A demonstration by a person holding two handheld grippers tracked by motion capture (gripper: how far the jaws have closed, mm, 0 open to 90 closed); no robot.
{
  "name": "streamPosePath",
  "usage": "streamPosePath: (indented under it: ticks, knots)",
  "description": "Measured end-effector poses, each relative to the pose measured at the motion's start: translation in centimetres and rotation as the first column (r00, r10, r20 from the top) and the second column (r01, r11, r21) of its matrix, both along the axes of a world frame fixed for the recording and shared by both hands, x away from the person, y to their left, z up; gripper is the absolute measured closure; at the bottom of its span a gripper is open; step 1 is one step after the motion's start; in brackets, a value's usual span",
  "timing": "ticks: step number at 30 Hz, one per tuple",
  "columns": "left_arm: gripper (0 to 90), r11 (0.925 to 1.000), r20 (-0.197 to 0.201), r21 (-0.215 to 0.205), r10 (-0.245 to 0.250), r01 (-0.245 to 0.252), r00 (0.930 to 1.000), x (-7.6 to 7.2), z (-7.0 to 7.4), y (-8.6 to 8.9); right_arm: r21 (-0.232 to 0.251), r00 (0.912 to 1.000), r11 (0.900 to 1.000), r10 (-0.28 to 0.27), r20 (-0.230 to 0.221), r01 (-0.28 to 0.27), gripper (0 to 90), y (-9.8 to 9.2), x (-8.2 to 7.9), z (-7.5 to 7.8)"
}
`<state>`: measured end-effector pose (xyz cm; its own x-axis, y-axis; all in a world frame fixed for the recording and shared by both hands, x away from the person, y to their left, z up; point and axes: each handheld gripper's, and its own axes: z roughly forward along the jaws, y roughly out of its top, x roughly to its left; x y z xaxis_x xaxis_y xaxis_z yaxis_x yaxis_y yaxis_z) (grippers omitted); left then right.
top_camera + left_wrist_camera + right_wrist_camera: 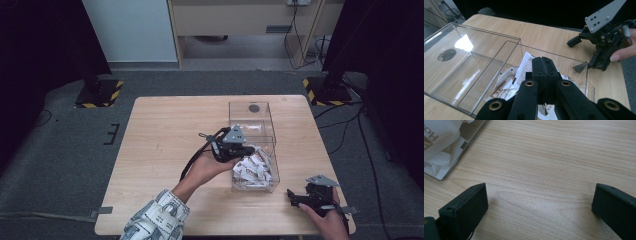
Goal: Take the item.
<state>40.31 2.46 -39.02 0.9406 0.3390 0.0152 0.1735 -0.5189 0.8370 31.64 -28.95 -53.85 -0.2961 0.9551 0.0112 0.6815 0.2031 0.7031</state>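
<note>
a: left tool (543, 75): we see its jaws pressed together over the clear box (272, 172) on the table (160, 130). whether they pinch an edge of a packet, we cannot tell; nothing shows between the pads.

b: and the packets (252, 170)?

a: we find them heaped in the near compartment of the box, white and brown, some standing on edge. the far compartment looks bare. in the left tool's view one packet (526, 66) rises just ahead of the jaw tips.

b: right tool (300, 199)?

a: jaws spread wide, low over bare wood near the table's right corner, apart from the box. its own view shows the box corner (441, 175) off to one side.

b: what do we judge could fail from here?

a: three things. first, closed jaws cannot take a packet; pushed down as they are, they would only crumple the heap. second, the box is light and nothing steadies it, so a push against its wall or divider could slide it. third, opening inside a crowded heap may catch two packets and drag a second one out over the rim.
</note>
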Motion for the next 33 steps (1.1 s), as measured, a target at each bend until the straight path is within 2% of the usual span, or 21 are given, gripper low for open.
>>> streamPosePath:
  ticks: [7, 12, 19, 28, 33]
  knots:
    - [89.6, 0.9997, 0.002, -0.023, -0.001, 0.001, 1.0, -0.2, 0.5, 0.8, 0.0, 1.0, 1.0, 0.0, 0.0, 0.0, 0.9, 0.0, 0.0, 0.0]
    - [89.6, 0.9998, 0.009, -0.02, -0.003, 0.004, 1.0, -0.4, 0.7, 1.2, 0.0, 1.0, 1.0, -0.001, 0.002, 0.001, 0.8, 0.0, 0.0, 0.0]
    - [89.6, 0.9991, 0.01, -0.04, 0.013, -0.012, 0.9999, -0.4, 1.3, 2.2, 0.0, 1.0, 1.0, 0.0, 0.0, 0.0, 0.8, 0.0, 0.0, 0.0]
    - [89.6, 0.997, 0.015, -0.063, 0.045, -0.044, 0.9989, 0.0, 2.1, 4.3, 0.0, 1.0, 1.0, 0.0, 0.0, 0.0, 0.9, 0.0, 0.0, 0.0]
    - [89.6, 0.9957, 0.026, -0.063, 0.069, -0.067, 0.9973, 0.3, 2.4, 5.9, 0.0, 1.0, 1.0, 0.0, 0.0, 0.0, 0.9, 0.0, 0.0, 0.0]
